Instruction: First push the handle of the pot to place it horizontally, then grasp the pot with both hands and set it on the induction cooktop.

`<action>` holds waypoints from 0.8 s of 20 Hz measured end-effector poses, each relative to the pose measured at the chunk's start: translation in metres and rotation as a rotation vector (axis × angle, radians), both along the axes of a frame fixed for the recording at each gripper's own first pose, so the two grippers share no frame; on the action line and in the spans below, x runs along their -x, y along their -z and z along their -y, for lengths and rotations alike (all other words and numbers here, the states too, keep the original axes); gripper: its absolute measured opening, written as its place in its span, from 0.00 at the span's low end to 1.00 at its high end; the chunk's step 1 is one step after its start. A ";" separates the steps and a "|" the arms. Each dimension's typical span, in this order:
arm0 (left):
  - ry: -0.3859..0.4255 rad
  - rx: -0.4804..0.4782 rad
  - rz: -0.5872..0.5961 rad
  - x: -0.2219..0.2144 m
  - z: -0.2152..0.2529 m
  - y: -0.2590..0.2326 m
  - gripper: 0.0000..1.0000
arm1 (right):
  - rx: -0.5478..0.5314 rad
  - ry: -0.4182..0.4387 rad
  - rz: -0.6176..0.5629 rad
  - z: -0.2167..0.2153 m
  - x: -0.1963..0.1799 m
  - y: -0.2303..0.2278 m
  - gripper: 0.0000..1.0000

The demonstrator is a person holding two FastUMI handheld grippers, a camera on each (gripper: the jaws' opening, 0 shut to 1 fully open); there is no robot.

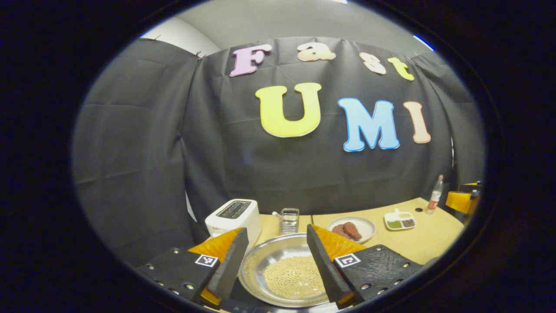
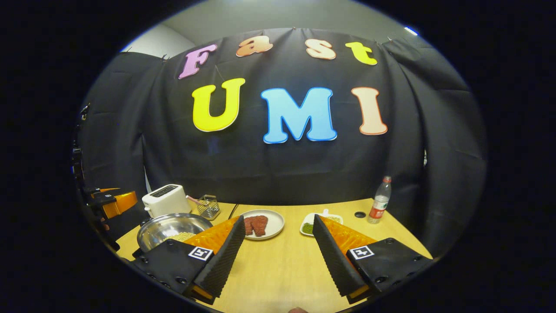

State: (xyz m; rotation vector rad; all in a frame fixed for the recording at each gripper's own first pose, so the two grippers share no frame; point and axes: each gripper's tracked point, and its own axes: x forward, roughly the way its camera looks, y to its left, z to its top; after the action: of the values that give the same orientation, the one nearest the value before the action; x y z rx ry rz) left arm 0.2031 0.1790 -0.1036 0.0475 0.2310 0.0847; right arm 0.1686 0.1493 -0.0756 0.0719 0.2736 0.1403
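Note:
The steel pot [image 1: 282,269] is wide and shallow and holds a layer of pale yellow grains. It lies just ahead of my left gripper [image 1: 276,230], whose open fingers stand on either side of the bowl and do not touch it. The pot's handle is hidden. A dark flat surface [image 1: 234,304] shows under the pot's near edge; I cannot tell whether it is the cooktop. My right gripper [image 2: 279,219] is open over bare table, with the pot [image 2: 169,226] to its left. The left gripper [image 2: 108,202] shows at that view's far left edge.
A white toaster [image 1: 234,217] and a small wire basket [image 1: 289,219] stand behind the pot. A plate of meat [image 2: 260,224], a divided dish [image 2: 309,227] and a plastic bottle [image 2: 380,200] sit on the wooden table [image 2: 282,265]. Black cloth closes off the back.

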 end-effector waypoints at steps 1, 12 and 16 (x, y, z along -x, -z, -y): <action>0.005 0.001 0.016 0.009 0.015 -0.009 0.80 | 0.001 0.009 0.020 0.017 0.007 -0.005 0.98; 0.034 0.025 0.189 0.130 0.151 -0.103 0.80 | 0.030 0.035 0.194 0.142 0.104 -0.060 0.93; 0.067 0.030 0.214 0.167 0.167 -0.116 0.80 | 0.044 0.058 0.233 0.155 0.143 -0.078 0.98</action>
State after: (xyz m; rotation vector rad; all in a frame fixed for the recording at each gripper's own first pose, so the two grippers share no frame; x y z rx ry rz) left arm 0.0358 0.0117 0.0127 0.0160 0.0167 0.0188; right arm 0.0257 -0.0060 0.0022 0.0199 0.0417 0.0836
